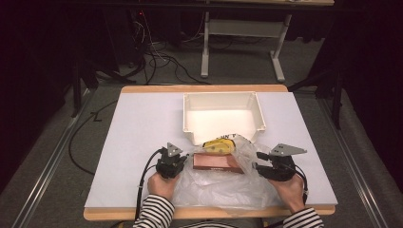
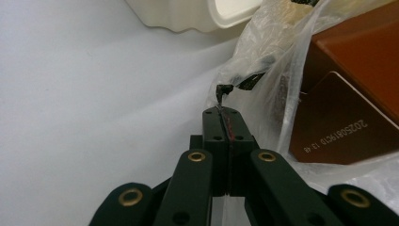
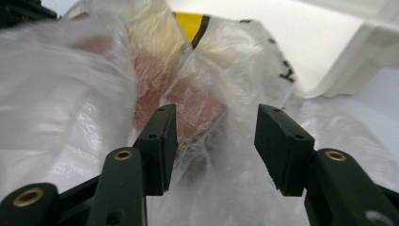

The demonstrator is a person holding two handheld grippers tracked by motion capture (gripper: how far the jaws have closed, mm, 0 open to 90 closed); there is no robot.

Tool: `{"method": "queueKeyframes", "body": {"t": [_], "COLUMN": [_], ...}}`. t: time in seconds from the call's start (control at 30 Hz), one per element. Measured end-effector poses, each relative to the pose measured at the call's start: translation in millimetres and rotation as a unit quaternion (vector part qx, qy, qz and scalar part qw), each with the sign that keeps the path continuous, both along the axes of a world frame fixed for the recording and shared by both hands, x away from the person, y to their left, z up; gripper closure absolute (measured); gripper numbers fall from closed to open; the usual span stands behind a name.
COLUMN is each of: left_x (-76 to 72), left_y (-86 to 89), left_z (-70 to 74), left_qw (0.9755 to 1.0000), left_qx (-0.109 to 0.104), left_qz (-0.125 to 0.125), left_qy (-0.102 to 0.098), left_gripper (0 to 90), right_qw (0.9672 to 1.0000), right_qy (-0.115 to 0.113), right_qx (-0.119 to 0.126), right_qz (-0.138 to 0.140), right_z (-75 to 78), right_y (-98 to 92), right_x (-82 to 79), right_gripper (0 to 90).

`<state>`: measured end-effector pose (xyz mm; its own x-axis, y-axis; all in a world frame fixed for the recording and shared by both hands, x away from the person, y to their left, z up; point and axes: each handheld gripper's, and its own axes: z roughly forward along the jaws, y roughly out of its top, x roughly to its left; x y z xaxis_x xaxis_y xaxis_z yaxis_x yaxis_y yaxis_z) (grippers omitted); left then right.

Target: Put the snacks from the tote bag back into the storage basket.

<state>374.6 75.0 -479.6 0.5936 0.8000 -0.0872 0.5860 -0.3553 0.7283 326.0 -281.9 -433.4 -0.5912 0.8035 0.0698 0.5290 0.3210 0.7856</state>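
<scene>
The tray [image 1: 223, 116] stood on the counter [image 1: 138, 142]. Just before the tray lay the plastic bag [image 1: 218, 183], with the box [image 1: 216, 164] and packet [image 1: 219, 147] in it.

On the brown box [image 2: 348, 113] in the left gripper view you see a white stamp, upside down for you: approx. "20250819CTD 13:48", last chars unsure. The clear bag [image 3: 263, 47] carries black print; in the right gripper view you get a fragment like "K" or "Y", rest folded away. In the high view the bag's black letters above the yellow pack [image 1: 219, 146] are too small to read. No legible txt on the white bin [image 1: 223, 116].
</scene>
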Motion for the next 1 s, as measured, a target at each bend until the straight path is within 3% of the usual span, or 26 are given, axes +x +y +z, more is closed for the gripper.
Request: {"method": "queueKeyframes", "body": {"t": [0.2, 0.4, 0.63, 0.83, 1.0], "left_x": [0.0, 0.1, 0.5, 0.6, 0.7], "left_y": [0.4, -0.2, -0.2, 0.3, 0.5], "left_z": [-0.2, -0.5, -0.4, -0.3, -0.1], "left_qw": [1.0000, 1.0000, 1.0000, 1.0000, 1.0000], "left_qx": [-0.001, -0.002, -0.002, -0.002, -0.001], "left_qz": [-0.001, -0.001, -0.002, -0.001, -0.002], "left_qy": [0.000, -0.001, 0.000, -0.001, -0.002], "left_gripper": [89.8, 89.8, 89.8, 89.8, 89.8], "right_qw": [0.9999, 0.9989, 0.9990, 0.9989, 0.9992], "right_qy": [0.007, 0.025, 0.020, -0.003, -0.011], "right_qx": [0.011, 0.021, 0.003, -0.031, -0.035], "right_qz": [0.007, 0.034, 0.039, 0.035, 0.018], "right_z": [-5.3, -3.0, 0.3, 2.5, 6.4], "right_y": [5.1, 6.2, 6.2, 9.9, 4.3], "right_x": [4.0, 3.9, 3.8, 1.8, 2.8], "right_gripper": [47.7, 69.7, 88.6, 90.0, 90.0]}}
